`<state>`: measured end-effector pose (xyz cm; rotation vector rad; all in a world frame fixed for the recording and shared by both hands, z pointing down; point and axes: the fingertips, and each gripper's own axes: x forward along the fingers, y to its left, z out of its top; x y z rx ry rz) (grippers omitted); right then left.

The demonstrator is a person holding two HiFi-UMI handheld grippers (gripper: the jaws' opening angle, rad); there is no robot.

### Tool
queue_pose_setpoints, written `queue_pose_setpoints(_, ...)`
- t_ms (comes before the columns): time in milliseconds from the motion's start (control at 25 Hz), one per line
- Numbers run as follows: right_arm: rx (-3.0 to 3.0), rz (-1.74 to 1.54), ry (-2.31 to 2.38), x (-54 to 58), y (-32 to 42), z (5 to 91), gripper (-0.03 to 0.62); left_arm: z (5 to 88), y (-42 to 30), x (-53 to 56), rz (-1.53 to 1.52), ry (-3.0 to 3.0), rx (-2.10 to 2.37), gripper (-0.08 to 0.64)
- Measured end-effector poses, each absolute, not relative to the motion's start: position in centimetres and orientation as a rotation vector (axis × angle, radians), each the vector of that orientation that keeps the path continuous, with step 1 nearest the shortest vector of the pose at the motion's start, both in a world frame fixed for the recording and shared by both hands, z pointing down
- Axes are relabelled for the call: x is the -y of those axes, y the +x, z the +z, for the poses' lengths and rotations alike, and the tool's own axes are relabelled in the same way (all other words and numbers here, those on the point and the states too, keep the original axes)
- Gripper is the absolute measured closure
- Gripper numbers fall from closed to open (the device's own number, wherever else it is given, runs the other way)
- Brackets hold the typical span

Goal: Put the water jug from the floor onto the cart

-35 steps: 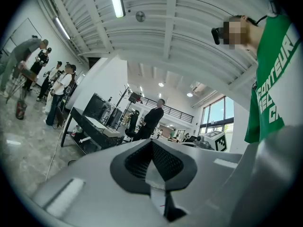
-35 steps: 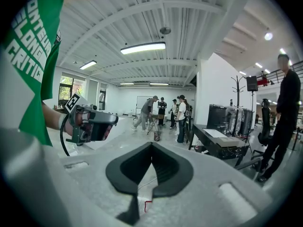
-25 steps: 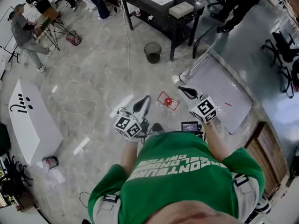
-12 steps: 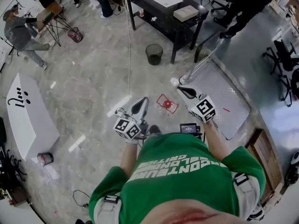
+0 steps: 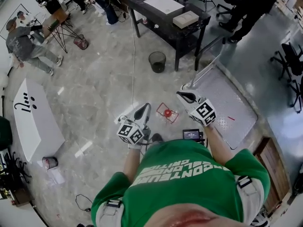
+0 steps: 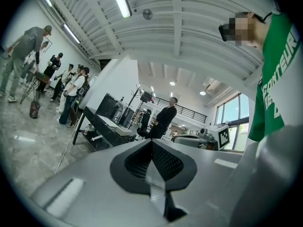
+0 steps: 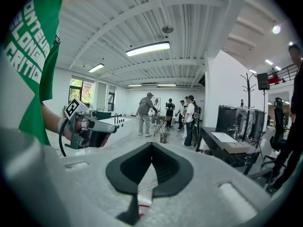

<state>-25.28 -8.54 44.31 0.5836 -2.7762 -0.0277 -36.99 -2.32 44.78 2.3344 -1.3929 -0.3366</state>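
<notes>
The water jug (image 5: 167, 113) stands on the floor just ahead of the person, seen from above as a clear body with a red cap and red edging. The cart (image 5: 227, 103) is a flat grey platform to its right, its handle (image 5: 204, 66) at the far end. My left gripper (image 5: 142, 110) (image 6: 152, 142) is held level to the left of the jug, shut and empty. My right gripper (image 5: 183, 96) (image 7: 151, 145) hangs to the jug's upper right, between jug and cart, also shut with nothing in it. Neither gripper touches the jug.
A black table (image 5: 165, 13) and a dark waste bin (image 5: 157, 61) stand beyond the jug. A white bench (image 5: 35, 122) lies at the left. Several people stand at the far left and back. A wooden cabinet (image 5: 272, 169) is beside the cart.
Both grippers drifted a short way over the floor with the person and stay shut and empty. The jug stands where it was.
</notes>
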Motion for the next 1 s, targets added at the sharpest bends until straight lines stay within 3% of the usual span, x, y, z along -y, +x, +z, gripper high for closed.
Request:
queue_pose_setpoints(480,2.786,0.029,0.543,11.7,-20.6,45.8,0.600,44.9,-32.0,5.7,-0.280,2.334,1.433,0.543)
queue_pose_setpoints(1000,2.731,0.085,0.485,11.3,-20.1,47.3,0.600,46.6,-31.8,5.0,-0.251,2.241,1.466,0.543)
